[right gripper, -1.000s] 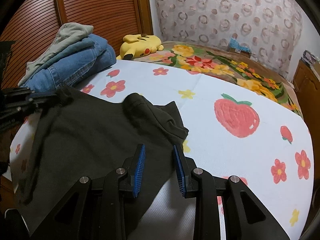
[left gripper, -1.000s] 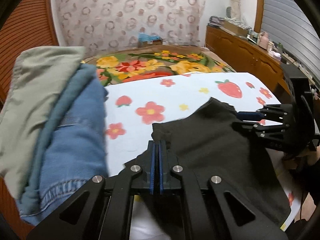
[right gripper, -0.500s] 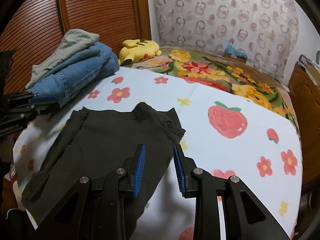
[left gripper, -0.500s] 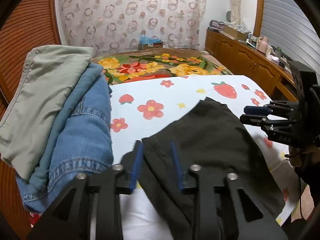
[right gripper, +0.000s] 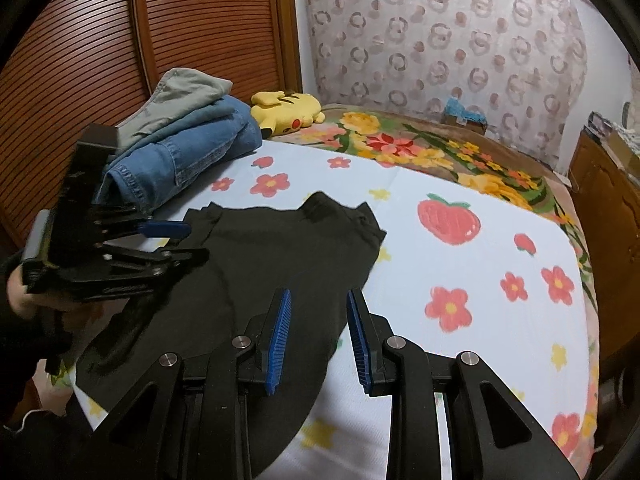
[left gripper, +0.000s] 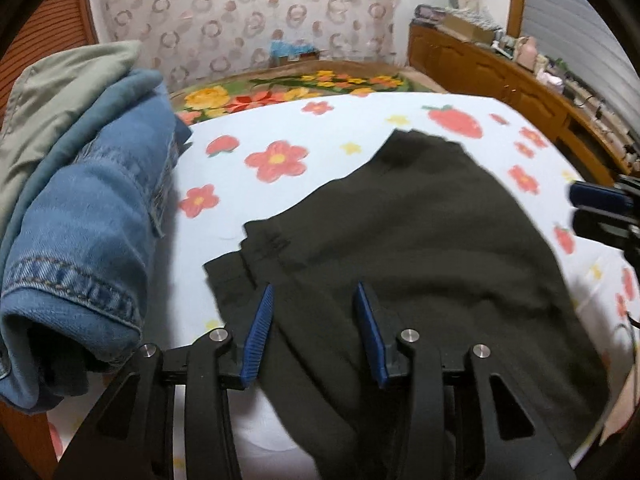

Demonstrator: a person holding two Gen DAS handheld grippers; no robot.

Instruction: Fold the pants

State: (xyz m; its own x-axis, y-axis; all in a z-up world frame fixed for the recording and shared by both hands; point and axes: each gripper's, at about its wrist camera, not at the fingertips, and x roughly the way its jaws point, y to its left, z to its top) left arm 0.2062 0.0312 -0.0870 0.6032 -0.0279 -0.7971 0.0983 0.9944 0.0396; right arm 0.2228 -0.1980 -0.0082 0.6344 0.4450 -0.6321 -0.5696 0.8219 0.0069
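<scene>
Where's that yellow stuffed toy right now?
In the right wrist view, the yellow plush toy lies at the far left of the bed, on the floral blanket, just right of the stack of folded clothes.

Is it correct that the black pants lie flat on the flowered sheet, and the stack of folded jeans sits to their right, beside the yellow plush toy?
Not quite. The stack of folded jeans sits to the left of the black pants, not the right. The right wrist view shows it, with the yellow plush toy just beyond. The pants do lie flat on the flowered sheet.

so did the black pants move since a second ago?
Yes. The black pants dropped flat onto the sheet, their raised corner now lying lower, farther from the jeans stack.
</scene>
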